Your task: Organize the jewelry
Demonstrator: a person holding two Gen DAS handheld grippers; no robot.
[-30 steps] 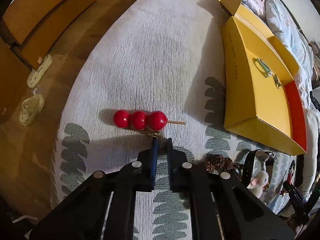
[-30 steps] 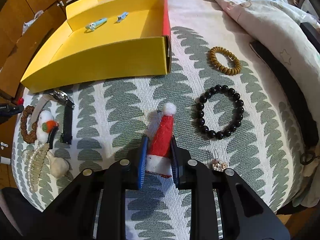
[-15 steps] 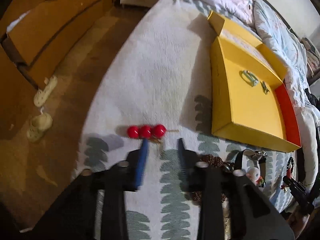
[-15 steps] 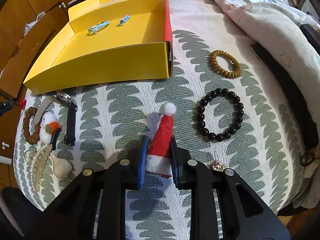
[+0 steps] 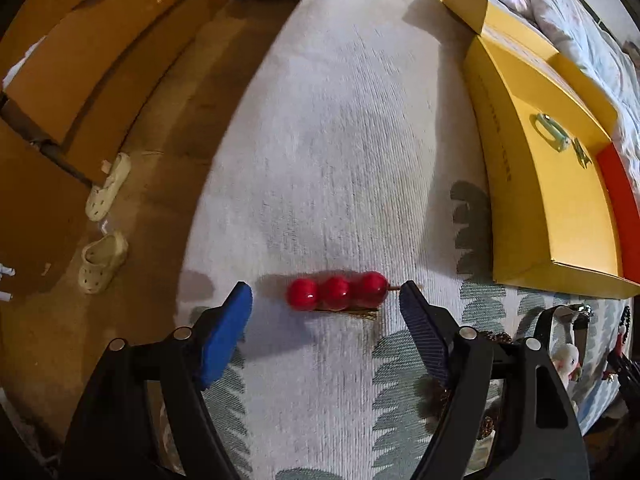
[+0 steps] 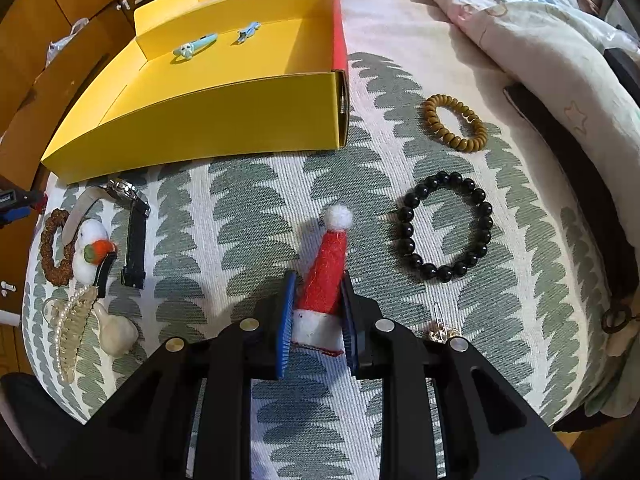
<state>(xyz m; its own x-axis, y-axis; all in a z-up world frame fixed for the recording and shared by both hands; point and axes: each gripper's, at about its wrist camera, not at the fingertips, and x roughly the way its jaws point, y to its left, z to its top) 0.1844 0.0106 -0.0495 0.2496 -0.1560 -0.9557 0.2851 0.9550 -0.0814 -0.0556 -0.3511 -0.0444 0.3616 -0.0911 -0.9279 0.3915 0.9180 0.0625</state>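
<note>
My left gripper [image 5: 326,294] is wide open, its fingers on either side of a hair clip with three red balls [image 5: 337,292] that lies on the bed cover. My right gripper [image 6: 318,280] is shut on a red and white Santa hat clip [image 6: 325,276] and holds it just above the cover. An open yellow box [image 6: 208,120] stands beyond, with two light blue clips [image 6: 195,46] inside. The box also shows at the right of the left wrist view [image 5: 560,184].
A black bead bracelet [image 6: 446,226] and a brown bead bracelet [image 6: 456,122] lie to the right. A watch [image 6: 134,236], a pompom clip [image 6: 94,250], a pearl claw clip [image 6: 72,330] and a brown ring [image 6: 54,250] lie left. Slippers [image 5: 102,262] sit on the floor.
My left gripper has let go of the red ball clip, opened wide and drawn back a little. My right gripper keeps the Santa hat clip and has barely moved.
</note>
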